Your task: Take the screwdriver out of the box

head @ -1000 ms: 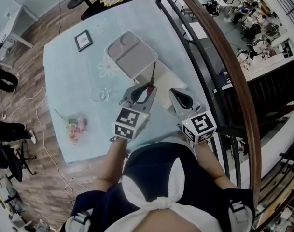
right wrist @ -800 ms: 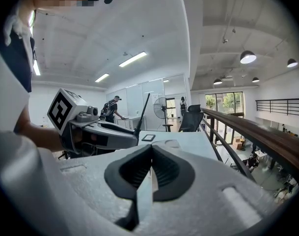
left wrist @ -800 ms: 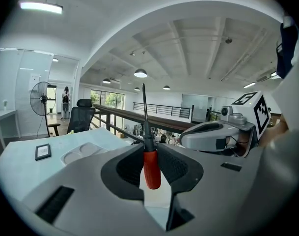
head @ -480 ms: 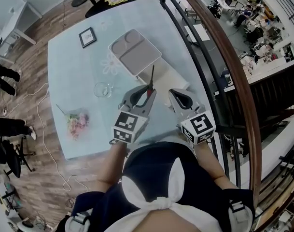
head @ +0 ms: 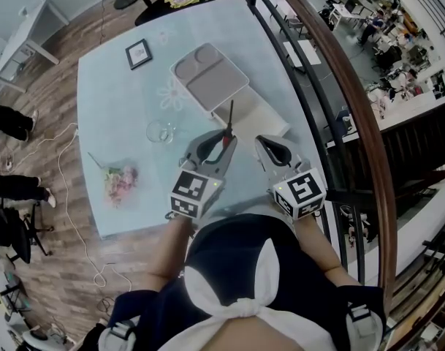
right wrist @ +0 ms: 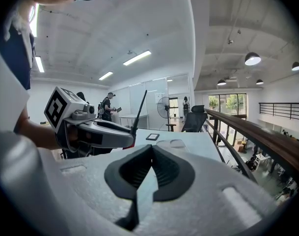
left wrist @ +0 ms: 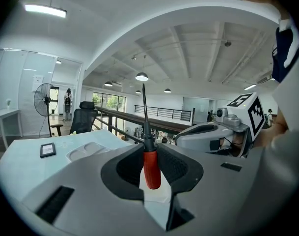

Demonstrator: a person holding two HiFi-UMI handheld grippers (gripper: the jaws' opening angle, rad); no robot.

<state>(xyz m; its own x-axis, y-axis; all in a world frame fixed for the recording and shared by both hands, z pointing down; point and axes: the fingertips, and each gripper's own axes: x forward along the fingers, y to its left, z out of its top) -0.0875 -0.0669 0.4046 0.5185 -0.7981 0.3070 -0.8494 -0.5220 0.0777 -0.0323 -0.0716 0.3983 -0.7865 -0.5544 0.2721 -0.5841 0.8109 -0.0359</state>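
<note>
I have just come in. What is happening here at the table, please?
A person stands at a pale table with a gripper in each hand. The left gripper is closed on the red handle of a screwdriver, whose shaft points up and away from the person. The right gripper is shut and empty, beside the left one. The screwdriver is held over the table, short of a grey tray.

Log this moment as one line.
left gripper: shut on screwdriver | screwdriver: red handle between jaws, shaft rising beyond them | right gripper: shut, empty
</note>
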